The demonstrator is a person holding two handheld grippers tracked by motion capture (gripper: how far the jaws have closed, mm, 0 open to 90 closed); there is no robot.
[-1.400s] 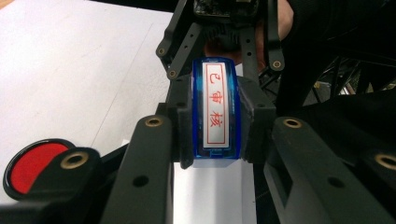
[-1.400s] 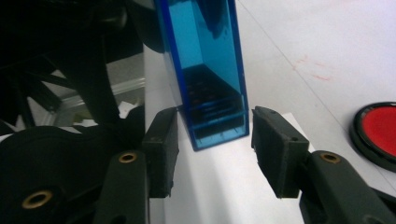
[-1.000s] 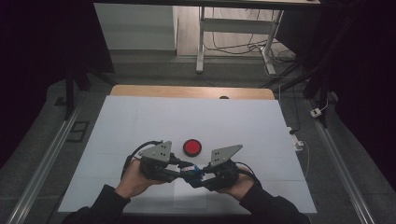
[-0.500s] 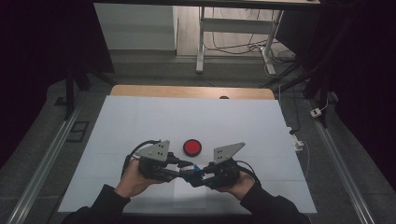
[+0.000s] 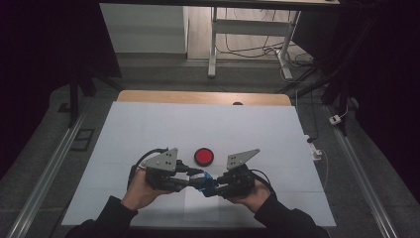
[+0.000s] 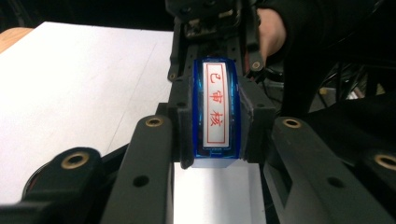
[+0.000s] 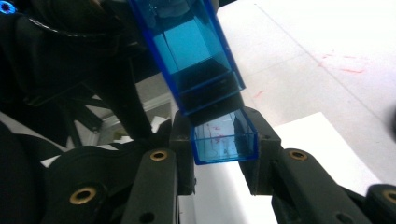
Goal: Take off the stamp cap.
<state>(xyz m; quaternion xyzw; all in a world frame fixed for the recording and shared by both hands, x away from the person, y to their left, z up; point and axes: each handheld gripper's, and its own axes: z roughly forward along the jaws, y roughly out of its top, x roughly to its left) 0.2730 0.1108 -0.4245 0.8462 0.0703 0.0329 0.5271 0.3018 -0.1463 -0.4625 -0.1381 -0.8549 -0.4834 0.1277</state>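
Observation:
A clear blue stamp (image 5: 200,179) hangs between my two grippers, low over the near middle of the white table (image 5: 148,129). My left gripper (image 5: 190,181) is shut on its body (image 6: 217,105), whose white label bears red characters. In the right gripper view the blue body (image 7: 191,51) slants up and away. A small clear blue cap (image 7: 224,140), smeared with red ink, sits at its lower end, and my right gripper (image 7: 224,144) is shut on this cap. The two grippers (image 5: 214,184) point at each other, tips almost meeting.
A round red disc (image 5: 203,156) lies on the table just behind the grippers. A white paper sheet (image 5: 200,206) lies beneath them at the near edge. A wooden strip (image 5: 198,97) borders the far side, and metal rails (image 5: 44,173) run along both flanks.

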